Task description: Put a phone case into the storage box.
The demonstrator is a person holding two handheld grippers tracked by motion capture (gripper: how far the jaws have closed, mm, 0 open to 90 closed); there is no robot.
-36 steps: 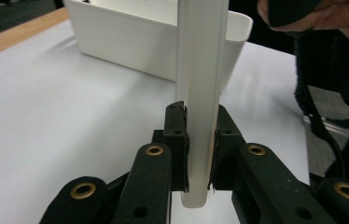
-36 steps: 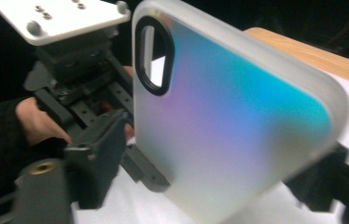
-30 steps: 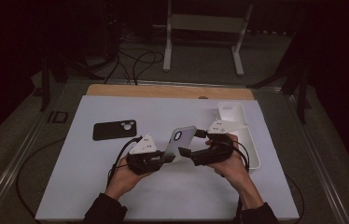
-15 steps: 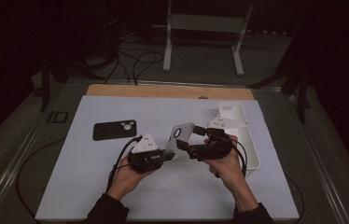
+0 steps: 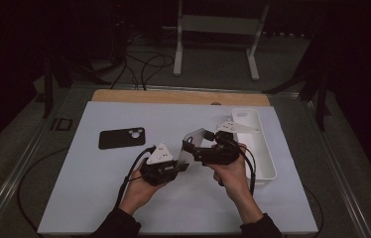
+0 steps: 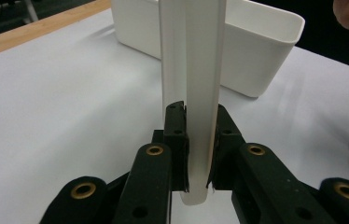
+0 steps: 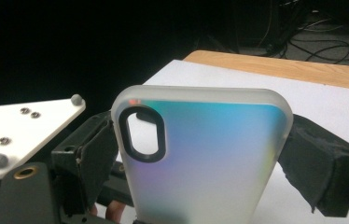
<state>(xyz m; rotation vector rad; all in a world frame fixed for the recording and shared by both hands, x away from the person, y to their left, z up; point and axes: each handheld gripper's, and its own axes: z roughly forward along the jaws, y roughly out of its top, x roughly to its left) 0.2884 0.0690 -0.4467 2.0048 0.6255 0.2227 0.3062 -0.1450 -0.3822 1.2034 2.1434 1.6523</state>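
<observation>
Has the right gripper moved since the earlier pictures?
Yes. The right gripper has shifted left, away from the white bin and closer to the left gripper, with the translucent phone case between them.

Case [image 7: 200, 163]: lower end cut off by right gripper view's bottom edge. Bin [image 6: 256, 51]: left end hidden behind case, far part cut off by top edge.
</observation>
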